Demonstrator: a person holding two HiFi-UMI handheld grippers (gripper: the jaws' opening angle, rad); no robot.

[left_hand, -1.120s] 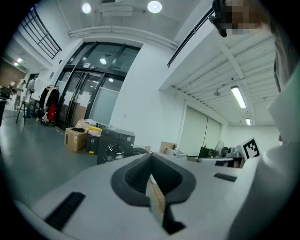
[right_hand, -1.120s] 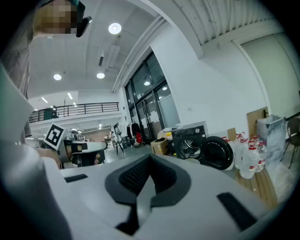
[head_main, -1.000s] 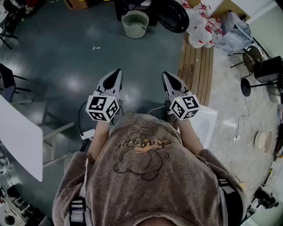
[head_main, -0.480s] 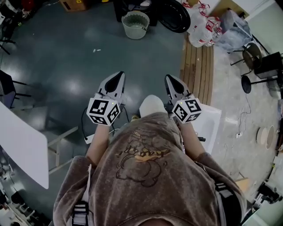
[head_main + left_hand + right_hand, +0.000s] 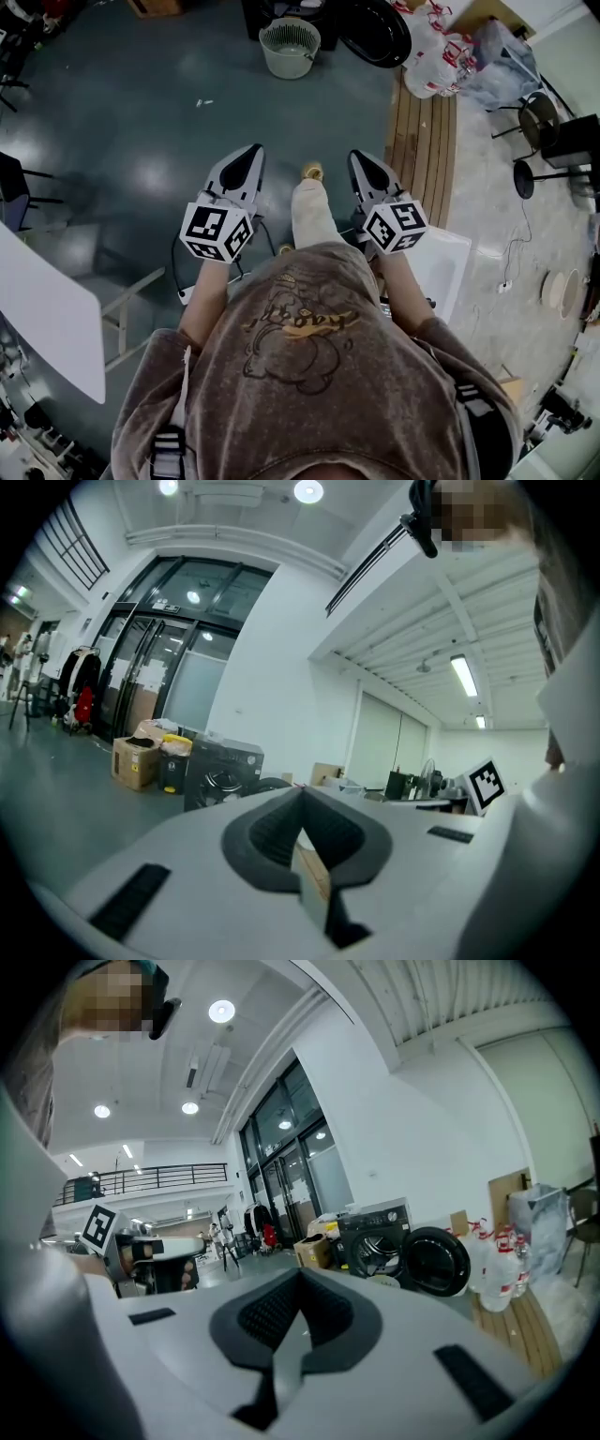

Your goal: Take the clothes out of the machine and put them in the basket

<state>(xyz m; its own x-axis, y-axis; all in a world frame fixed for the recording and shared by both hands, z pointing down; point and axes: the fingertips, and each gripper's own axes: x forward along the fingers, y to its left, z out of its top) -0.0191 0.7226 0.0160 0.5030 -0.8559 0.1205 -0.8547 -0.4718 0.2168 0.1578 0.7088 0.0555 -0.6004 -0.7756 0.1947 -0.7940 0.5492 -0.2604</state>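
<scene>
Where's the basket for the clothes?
In the head view the basket stands on the dark floor at the top middle, just left of the washing machine's open round door.

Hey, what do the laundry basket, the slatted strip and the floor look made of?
The laundry basket: probably pale matte plastic, going by its slotted wall. The slatted strip: likely bare wood, tan planks with dark gaps. The floor: smooth grey-green coating, perhaps epoxy, glossy enough to mirror lights.
</scene>
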